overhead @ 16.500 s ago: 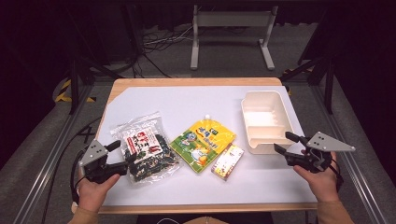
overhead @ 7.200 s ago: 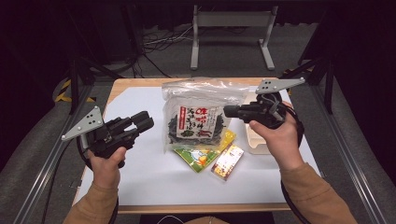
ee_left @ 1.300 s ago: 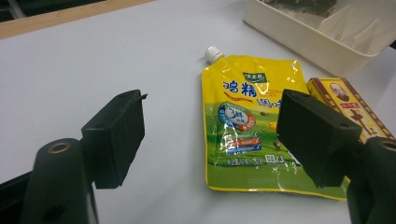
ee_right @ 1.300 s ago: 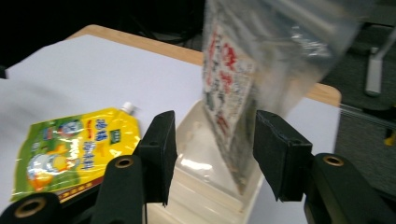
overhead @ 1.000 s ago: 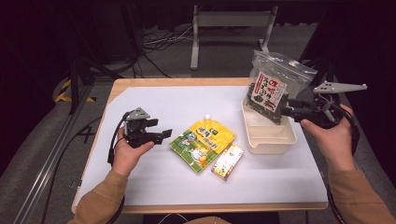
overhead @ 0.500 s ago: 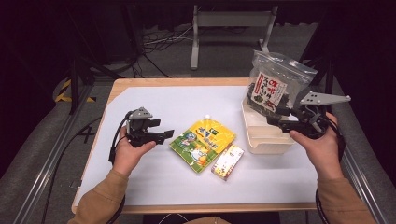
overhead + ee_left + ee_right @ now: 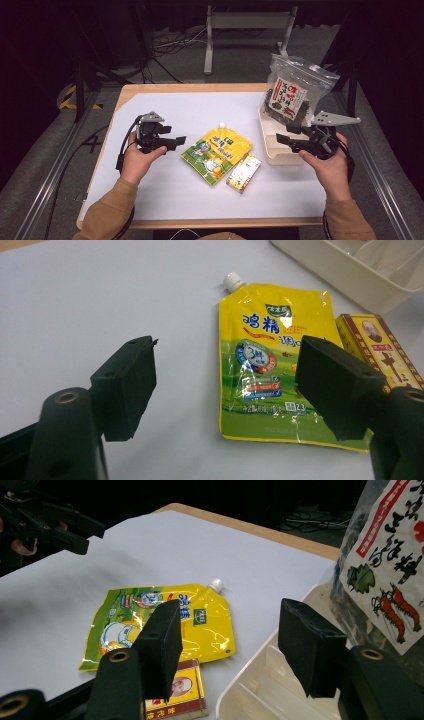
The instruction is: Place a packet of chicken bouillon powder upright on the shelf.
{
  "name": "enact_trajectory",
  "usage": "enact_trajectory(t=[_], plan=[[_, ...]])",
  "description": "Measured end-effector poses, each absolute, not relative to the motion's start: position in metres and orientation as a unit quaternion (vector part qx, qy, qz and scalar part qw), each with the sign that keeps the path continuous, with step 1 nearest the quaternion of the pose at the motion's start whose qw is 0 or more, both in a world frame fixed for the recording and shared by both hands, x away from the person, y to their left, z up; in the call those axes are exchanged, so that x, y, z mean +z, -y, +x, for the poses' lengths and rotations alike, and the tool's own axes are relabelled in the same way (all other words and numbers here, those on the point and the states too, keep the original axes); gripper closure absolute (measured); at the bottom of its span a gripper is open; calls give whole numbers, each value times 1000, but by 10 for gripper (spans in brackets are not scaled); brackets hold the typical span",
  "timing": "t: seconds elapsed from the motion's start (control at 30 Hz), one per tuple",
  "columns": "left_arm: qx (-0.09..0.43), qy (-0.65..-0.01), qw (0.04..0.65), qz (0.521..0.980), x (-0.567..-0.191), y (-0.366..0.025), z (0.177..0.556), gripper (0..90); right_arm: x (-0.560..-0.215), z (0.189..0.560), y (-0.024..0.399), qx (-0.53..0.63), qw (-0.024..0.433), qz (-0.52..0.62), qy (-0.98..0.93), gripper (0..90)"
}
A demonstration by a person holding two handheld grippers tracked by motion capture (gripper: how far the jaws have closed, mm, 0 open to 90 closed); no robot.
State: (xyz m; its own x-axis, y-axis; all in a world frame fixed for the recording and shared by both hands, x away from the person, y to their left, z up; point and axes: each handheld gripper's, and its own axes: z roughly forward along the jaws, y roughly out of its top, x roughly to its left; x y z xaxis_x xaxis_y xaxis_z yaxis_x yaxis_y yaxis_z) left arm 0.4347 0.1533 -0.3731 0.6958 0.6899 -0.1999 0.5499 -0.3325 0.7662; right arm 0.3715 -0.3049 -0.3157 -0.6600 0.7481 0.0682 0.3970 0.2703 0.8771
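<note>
Seaweed bag [image 7: 291,91] stands upright in the far end of the white tray [image 7: 274,152] at the right side of the desk [image 7: 165,107], its clear top rising well above the tray's rim. The right claw [image 7: 283,139] hangs just in front of the bag and below its label, over the tray's near part, and does not touch it; in the right gripper view the bag [image 7: 395,575] fills the upper right corner beyond the right jaw. That claw's jaws have just been opening and stand wide apart with nothing between them.

The left claw [image 7: 177,141] is held over the left part of the desk, well apart from the bag, its jaws spread and empty, pointing toward the yellow spouted pouch [image 7: 217,152] lying flat in the middle. A small yellow and red box [image 7: 243,172] lies just beside the pouch's lower right edge, between pouch and tray.
</note>
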Motion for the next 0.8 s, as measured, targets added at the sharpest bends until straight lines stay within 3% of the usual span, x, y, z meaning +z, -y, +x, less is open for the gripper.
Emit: enact_trajectory(t=[0.4, 0.8], plan=[[47, -369, 422, 827, -379, -130, 453, 317, -319, 364, 300, 463, 205, 369, -779, 430], [-6, -368, 424, 828, -398, -116, 473, 281, -326, 354, 307, 459, 207, 382, -775, 431]])
